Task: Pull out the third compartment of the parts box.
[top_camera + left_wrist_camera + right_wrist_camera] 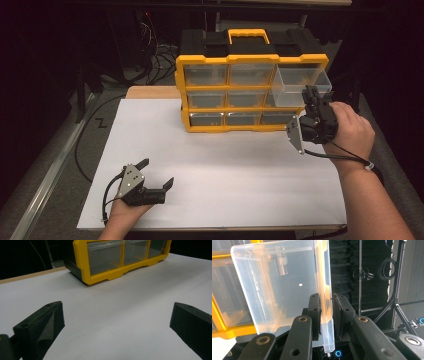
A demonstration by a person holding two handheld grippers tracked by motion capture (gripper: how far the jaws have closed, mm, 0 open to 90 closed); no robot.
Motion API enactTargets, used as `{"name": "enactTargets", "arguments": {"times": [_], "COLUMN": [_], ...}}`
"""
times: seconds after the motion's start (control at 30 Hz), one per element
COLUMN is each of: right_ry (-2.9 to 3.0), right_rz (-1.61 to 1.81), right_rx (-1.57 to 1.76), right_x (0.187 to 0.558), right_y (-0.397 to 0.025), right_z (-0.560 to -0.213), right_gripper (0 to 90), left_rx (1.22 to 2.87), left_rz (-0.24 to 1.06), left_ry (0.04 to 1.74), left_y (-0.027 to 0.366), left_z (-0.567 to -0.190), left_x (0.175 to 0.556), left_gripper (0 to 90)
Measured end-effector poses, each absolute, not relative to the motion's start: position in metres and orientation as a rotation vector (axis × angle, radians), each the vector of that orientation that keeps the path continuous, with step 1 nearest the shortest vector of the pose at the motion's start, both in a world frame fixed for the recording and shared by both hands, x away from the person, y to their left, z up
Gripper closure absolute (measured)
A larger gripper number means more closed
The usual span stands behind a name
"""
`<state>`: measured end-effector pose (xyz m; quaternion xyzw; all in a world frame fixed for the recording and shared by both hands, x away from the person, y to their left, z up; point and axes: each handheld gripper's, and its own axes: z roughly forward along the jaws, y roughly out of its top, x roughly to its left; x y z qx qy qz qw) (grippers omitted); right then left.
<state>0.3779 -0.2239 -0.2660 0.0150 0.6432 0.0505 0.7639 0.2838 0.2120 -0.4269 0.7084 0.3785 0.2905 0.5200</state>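
- The clear plastic drawer [301,85] at the top right of the yellow parts organiser [250,92] is slid partway out of its slot, sticking forward past the cabinet's front; the other drawers sit flush.
- At the near left of the white desk [225,170], the left hand [122,212] rests on the surface and holds the left gripper [159,173], well apart from the organiser.
- Its fingers [41,326] are spread wide with nothing between them; in the left gripper view only bare desk lies in the gap, and the organiser's lower row of drawers stands farther off.
- The organiser stands upright at the far middle of the desk, with a black top and a yellow carrying handle [248,36].
- At the right, the right hand [352,131] holds the right gripper [311,92] up at the pulled-out drawer.
- In the right gripper view its fingers [315,312] are closed on the drawer's clear side wall, one finger on each face of it, near the front corner.
- A cable [345,154] trails from the right gripper across the wrist.
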Motion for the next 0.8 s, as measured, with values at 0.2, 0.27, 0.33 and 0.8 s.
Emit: {"name": "enactTargets", "arguments": {"times": [0.2,0.27,0.33,0.8], "right_ry": [1.427,1.434,1.443,1.542], "right_rz": [0.118,0.126,0.133,0.154], "right_rx": [0.036,0.026,0.019,0.002], "right_x": [0.372,0.368,0.364,0.343], "right_y": [-0.221,-0.219,-0.217,-0.207], "right_z": [-0.264,-0.265,-0.268,-0.315], "right_gripper": [66.6,62.5,60.4,49.7], "left_rx": [1.694,1.695,1.694,1.674], "left_rz": [0.700,0.701,0.702,0.719], "left_ry": [0.916,0.916,0.919,0.960], "left_y": [0.213,0.213,0.213,0.220], "left_z": [-0.427,-0.427,-0.427,-0.429], "left_x": [0.285,0.285,0.285,0.288], "left_gripper": [0.4,0.4,0.4,0.4]}}
